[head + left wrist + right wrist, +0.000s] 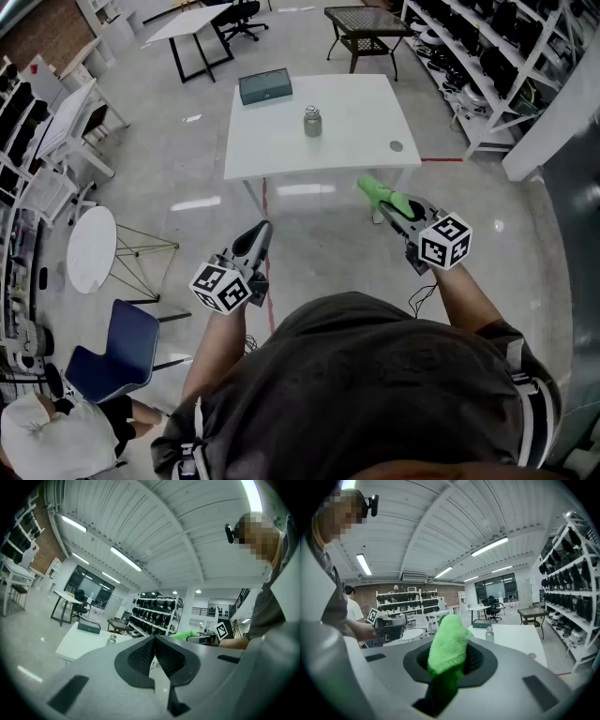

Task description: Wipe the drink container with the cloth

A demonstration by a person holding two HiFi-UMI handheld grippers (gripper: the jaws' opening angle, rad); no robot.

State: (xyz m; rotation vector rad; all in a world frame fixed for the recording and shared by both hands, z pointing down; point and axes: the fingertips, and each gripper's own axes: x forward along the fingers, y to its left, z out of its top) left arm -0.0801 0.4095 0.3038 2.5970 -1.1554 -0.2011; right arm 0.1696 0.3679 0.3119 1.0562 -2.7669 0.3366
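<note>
White worktop ahead, w/ the person standing short of it. Dark box at worktop's far-left corner. Drink container upright near worktop centre, nothing touching it. R gripper just short of worktop's near edge, fingers pinching green cloth. L gripper also off worktop, fingers pressed together, nothing btwn. Progress: cloth in grip, no wiping yet; approach + wipe all left.

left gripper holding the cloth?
No: the left gripper has its jaws together on nothing, while the green cloth is clamped in the right gripper.
</note>
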